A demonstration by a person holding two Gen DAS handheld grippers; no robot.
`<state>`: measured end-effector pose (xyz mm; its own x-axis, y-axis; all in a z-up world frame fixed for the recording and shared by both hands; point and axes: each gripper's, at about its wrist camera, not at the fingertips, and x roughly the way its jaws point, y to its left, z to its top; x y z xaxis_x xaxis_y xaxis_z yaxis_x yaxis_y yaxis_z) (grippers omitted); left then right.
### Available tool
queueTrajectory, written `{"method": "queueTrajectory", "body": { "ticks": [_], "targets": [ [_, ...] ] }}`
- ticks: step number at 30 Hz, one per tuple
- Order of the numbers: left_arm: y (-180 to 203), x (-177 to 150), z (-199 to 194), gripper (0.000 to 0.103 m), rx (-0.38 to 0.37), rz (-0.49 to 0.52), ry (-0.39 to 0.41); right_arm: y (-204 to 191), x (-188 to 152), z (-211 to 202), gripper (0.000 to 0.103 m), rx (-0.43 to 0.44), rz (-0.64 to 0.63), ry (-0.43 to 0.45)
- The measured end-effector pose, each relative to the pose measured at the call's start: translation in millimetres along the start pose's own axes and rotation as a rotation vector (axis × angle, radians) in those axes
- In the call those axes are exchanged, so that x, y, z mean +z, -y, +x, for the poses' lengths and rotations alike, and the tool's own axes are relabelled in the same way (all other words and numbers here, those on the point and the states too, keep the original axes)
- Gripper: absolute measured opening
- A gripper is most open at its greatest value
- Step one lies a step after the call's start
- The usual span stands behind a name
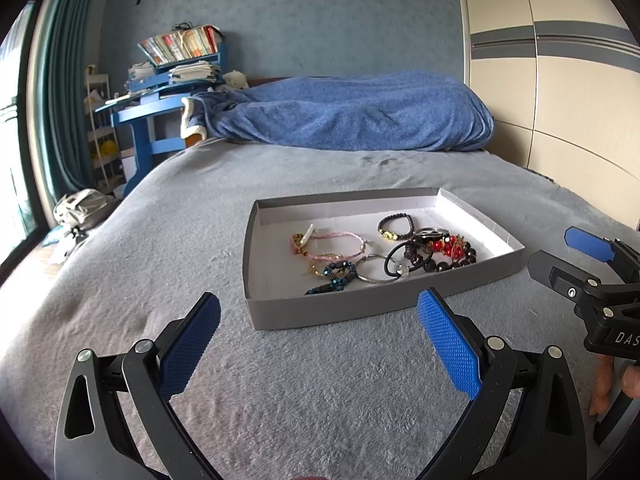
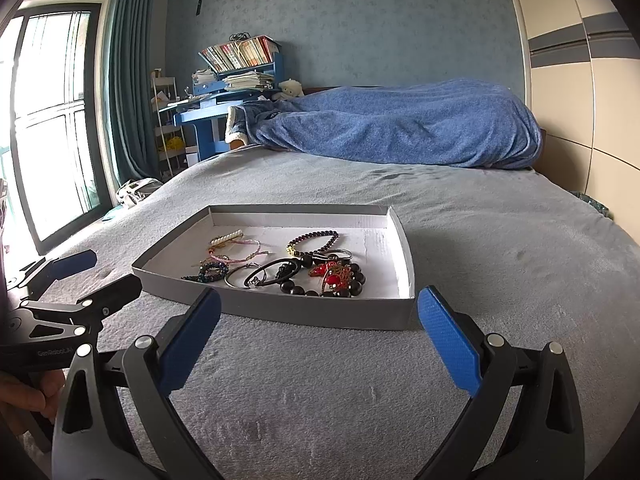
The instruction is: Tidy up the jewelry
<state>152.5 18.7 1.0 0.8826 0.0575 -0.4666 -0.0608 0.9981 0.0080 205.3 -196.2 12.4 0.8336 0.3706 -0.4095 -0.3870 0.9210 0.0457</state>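
Both tongs wide open, empty: left tongs [image 1: 319, 344], right tongs [image 2: 319, 344], hovering over the grey bed blanket [image 2: 320, 400]. Jewelry [image 2: 288, 266] heaped in the shallow tray [image 2: 320, 316] just ahead. Probably tangled, so lifting one bracelet could drag others out. Soft bed, tray might tip. Beyond: blue duvet [image 2: 400, 128], cluttered desk [image 2: 208, 114].

Bed [image 2: 480, 248] covered by a grey fleece blanket [image 1: 280, 380], surface lightly rumpled. A shallow grey cardboard tray [image 2: 320, 316], white inside, sits flat near the middle, holding a loose cluster of bracelets [image 2: 288, 264]. A bunched blue blanket [image 2: 400, 124] lies across the far end.
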Motion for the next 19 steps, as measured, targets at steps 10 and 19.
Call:
{"method": "queueTrajectory", "body": {
  "ticks": [10, 19],
  "targets": [
    [-0.3, -2.1, 2.4, 0.098, -0.002, -0.003, -0.003, 1.1, 0.5, 0.2, 0.097, 0.001, 0.002, -0.001],
    [-4.6, -3.5, 4.6, 0.098, -0.005, -0.014, -0.017, 0.8, -0.6, 0.3, 0.097, 0.000, 0.005, -0.002]
  ]
}}
